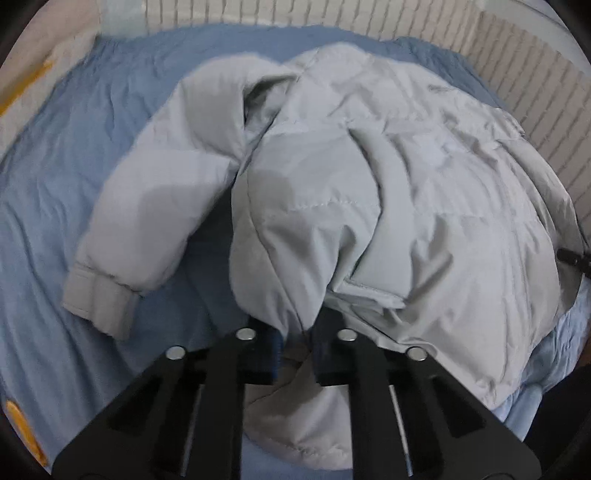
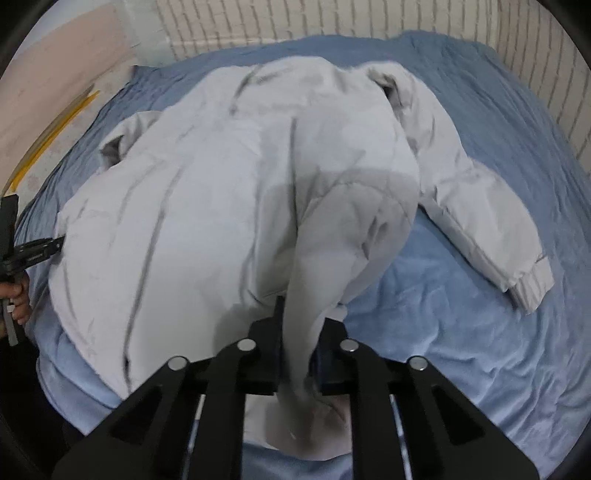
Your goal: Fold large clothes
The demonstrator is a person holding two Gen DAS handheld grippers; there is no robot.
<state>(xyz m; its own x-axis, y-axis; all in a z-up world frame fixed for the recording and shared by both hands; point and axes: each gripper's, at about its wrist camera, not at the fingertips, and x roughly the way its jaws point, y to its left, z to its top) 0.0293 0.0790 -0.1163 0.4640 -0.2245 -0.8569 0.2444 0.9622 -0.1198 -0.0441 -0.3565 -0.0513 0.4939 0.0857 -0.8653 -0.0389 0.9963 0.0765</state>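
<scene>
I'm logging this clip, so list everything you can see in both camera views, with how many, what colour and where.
puffer jacket: one, pale grey, spread on the bed, near hem bunched up and pinched at two spots
sleeves: two, pale grey, one lying out on each side of the jacket
bed sheet: one, blue, wrinkled, under the jacket
brick wall: one, whitish, behind and beside the bed
left gripper: one, black, shut on the puffer jacket hem
right gripper: one, black, shut on the puffer jacket hem
hand: one, at the left edge of the right wrist view, holding the left gripper's handle
</scene>
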